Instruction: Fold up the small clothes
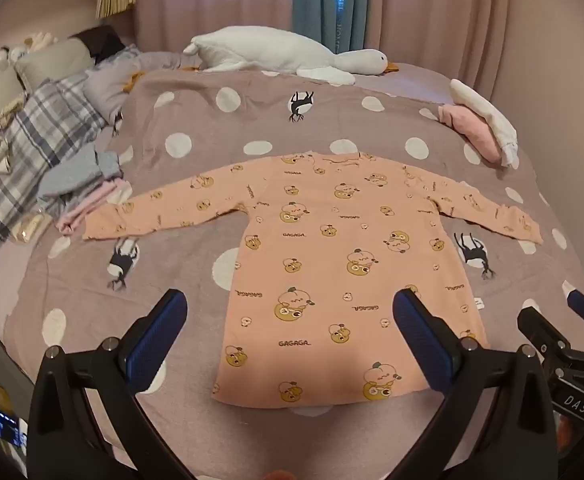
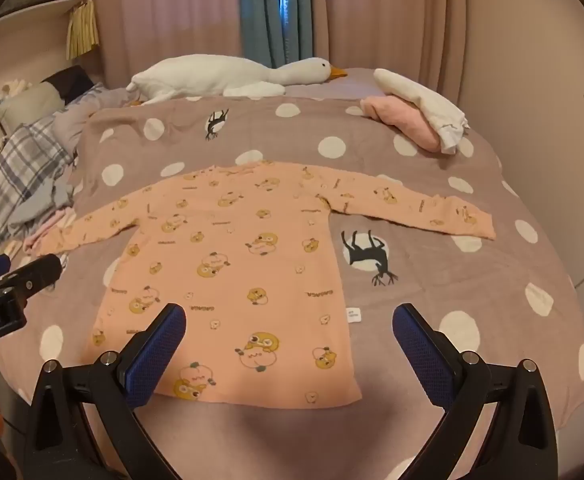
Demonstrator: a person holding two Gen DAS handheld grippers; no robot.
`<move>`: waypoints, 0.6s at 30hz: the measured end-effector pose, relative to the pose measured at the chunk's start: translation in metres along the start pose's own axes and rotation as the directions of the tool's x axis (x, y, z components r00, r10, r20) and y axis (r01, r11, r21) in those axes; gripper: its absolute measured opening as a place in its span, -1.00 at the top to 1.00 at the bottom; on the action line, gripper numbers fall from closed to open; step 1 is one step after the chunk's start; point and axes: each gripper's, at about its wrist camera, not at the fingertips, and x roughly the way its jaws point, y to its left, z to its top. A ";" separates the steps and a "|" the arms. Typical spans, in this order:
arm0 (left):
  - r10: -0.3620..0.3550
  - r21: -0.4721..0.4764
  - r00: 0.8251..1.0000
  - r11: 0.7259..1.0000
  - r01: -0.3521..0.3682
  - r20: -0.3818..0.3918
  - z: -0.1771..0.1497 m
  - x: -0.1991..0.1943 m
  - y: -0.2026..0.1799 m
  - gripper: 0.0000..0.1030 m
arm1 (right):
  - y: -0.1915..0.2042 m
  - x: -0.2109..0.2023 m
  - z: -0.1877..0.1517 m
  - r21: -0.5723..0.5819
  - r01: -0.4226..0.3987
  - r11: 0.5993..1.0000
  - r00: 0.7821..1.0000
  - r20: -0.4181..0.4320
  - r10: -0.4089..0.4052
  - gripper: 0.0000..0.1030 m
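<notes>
On the spotted blanket (image 1: 92, 280), the peach shirt (image 1: 332, 264) is lying flat with sleeves out. The left gripper (image 1: 290, 340) and right gripper (image 2: 288, 344) are being held wide apart above its hem, pinching nothing. If blanket is being pinched too, the fold could be spoiled.

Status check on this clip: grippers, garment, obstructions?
Left gripper and right gripper open, empty, above the hem. Peach cartoon-print long-sleeved shirt flat, sleeves spread, unfolded. Left cuff by folded clothes pile; nothing on shirt.
</notes>
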 end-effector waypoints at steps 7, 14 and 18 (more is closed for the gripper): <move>-0.008 -0.055 1.000 0.998 0.007 0.000 0.000 0.006 0.014 -1.00 | -0.002 -0.001 0.004 0.003 0.002 1.000 1.000 0.005 -0.002 -0.98; 0.018 -0.023 1.000 1.000 -0.018 0.013 0.001 0.004 0.018 -1.00 | 0.000 0.000 0.008 0.008 -0.001 1.000 1.000 0.000 0.001 -0.98; 0.019 -0.009 1.000 1.000 -0.019 0.015 0.001 0.003 0.015 -1.00 | -0.001 0.001 0.006 0.016 -0.004 1.000 1.000 0.000 0.004 -0.98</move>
